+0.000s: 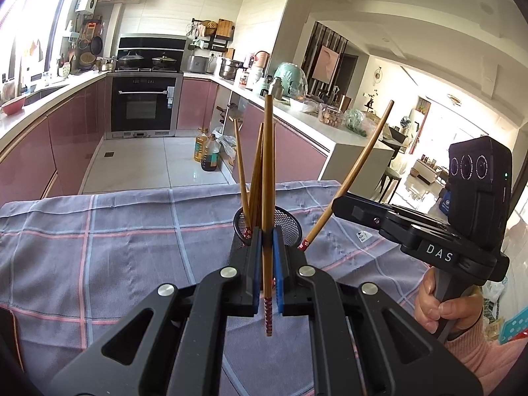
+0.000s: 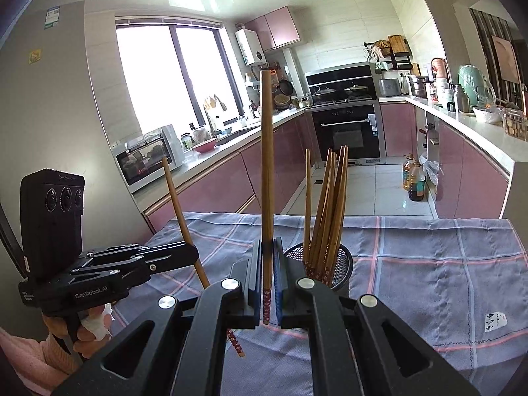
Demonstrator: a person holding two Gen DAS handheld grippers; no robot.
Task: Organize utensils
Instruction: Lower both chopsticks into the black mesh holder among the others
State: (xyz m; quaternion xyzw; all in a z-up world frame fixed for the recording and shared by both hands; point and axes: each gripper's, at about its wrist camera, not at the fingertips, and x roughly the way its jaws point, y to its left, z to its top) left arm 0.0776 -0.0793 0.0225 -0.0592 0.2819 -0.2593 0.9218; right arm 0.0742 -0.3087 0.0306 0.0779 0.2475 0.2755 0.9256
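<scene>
A black mesh cup (image 1: 286, 227) (image 2: 343, 265) stands on the checked cloth (image 1: 115, 241) (image 2: 429, 264) and holds several brown chopsticks (image 1: 255, 181) (image 2: 326, 204). My left gripper (image 1: 267, 241) is shut on one chopstick (image 1: 268, 151), held upright just in front of the cup. It also shows in the right wrist view (image 2: 194, 254), left of the cup, with its chopstick (image 2: 181, 214). My right gripper (image 2: 268, 247) is shut on another chopstick (image 2: 266, 151), upright and left of the cup. It shows in the left wrist view (image 1: 340, 203), right of the cup, with its chopstick (image 1: 359, 165) tilted.
The table ends at the cloth's far edge, with tiled kitchen floor (image 1: 148, 165) beyond. Oil bottles (image 1: 208, 151) (image 2: 414, 178) stand on the floor by pink cabinets (image 2: 468, 178). A small white label (image 2: 493, 321) lies on the cloth at the right.
</scene>
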